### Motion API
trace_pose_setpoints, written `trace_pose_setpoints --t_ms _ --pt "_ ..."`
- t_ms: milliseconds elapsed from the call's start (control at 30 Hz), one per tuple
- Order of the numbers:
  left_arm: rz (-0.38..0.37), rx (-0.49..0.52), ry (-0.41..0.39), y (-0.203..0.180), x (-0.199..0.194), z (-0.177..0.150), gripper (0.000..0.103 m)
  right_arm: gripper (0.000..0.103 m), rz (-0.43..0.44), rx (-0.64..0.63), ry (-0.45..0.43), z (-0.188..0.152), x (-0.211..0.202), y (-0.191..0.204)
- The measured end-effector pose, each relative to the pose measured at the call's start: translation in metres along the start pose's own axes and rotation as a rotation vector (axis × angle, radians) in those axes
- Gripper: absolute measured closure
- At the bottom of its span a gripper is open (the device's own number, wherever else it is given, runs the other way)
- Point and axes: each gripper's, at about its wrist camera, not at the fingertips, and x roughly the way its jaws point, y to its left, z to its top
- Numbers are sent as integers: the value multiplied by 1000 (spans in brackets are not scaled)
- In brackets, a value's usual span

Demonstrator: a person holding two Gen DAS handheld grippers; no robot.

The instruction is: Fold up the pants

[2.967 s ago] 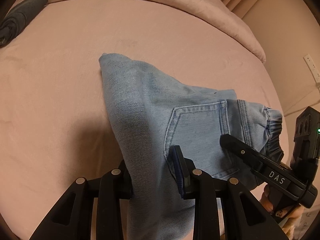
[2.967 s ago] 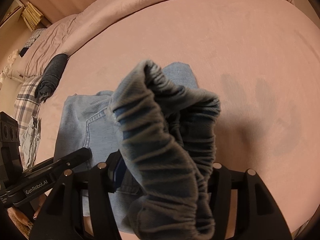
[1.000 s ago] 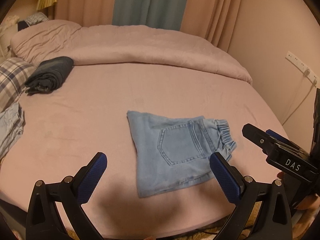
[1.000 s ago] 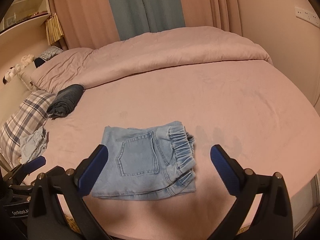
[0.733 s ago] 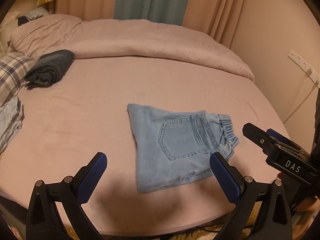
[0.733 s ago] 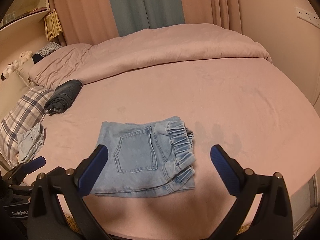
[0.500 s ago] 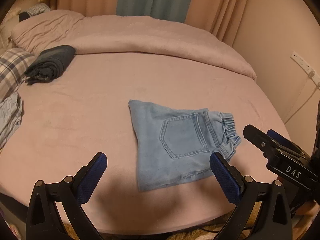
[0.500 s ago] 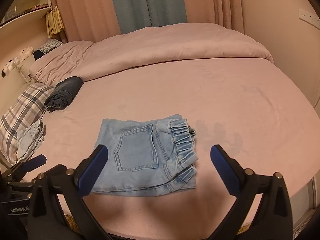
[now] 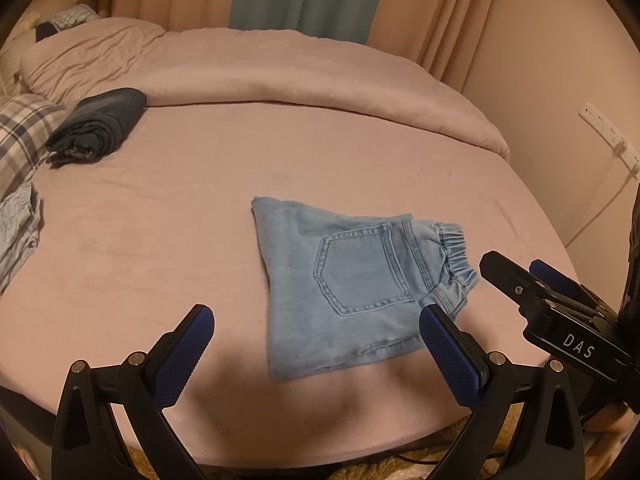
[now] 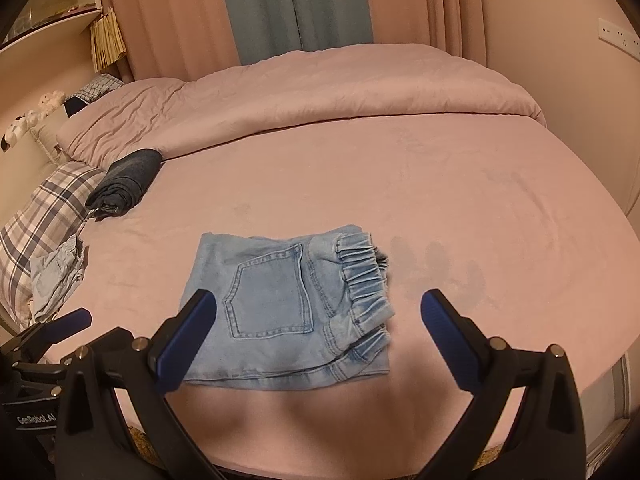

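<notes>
The light blue denim pants lie folded into a compact rectangle on the pink bed, back pocket up, elastic waistband at the right. They also show in the right wrist view. My left gripper is open and empty, held back above the bed's near edge. My right gripper is open and empty, likewise pulled back from the pants. The right gripper's body shows at the right of the left wrist view.
A rolled dark garment lies at the far left of the bed. A plaid pillow and a crumpled light blue cloth sit at the left edge. A pink duvet is bunched along the far side. Wall sockets with a cable are at right.
Three seconds ago both grippers were shut on the pants; now both are open and drawn back, and the pants lie folded on the bed. Over the last second only slight camera drift.
</notes>
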Motion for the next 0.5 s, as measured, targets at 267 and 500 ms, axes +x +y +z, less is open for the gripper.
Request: trace_pose_setpoints --t_ms 267,500 --pt "-3 1 2 -2 0 -1 1 0 3 3 5 0 1 -3" --pt "-17 15 -10 -5 -4 2 1 0 7 2 10 -1 0 -1"
